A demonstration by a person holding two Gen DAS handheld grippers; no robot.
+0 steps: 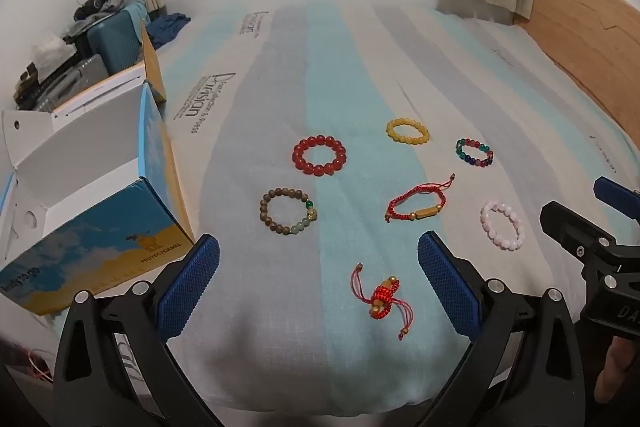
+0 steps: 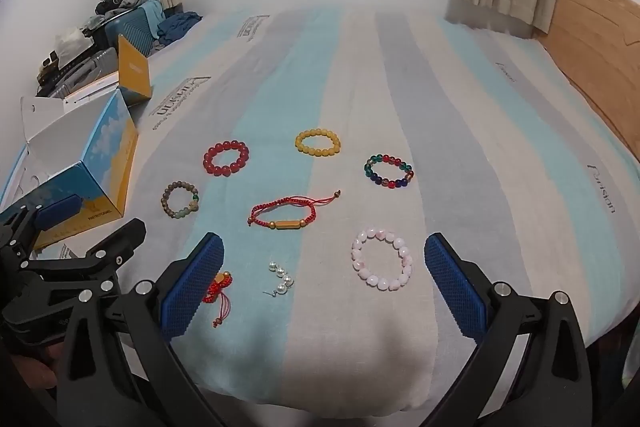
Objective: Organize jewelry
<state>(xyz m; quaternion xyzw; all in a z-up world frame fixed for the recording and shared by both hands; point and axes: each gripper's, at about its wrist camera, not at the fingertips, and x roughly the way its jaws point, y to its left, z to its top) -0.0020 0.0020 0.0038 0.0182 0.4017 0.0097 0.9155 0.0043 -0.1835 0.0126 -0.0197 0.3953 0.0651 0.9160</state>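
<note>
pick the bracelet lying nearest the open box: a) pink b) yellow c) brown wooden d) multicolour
C: the brown wooden bracelet lies closest to the open box at the left side of the bed, while the yellow bracelet, multicolour bracelet and pink bracelet all sit further right.

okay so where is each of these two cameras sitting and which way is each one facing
Left wrist: on the left gripper, angled down over the bed; its open blue fingers frame a red knotted charm.
Right wrist: on the right gripper, same tilt; open fingers frame pearl earrings.
Shared: red bead bracelet, open shoebox.
</note>
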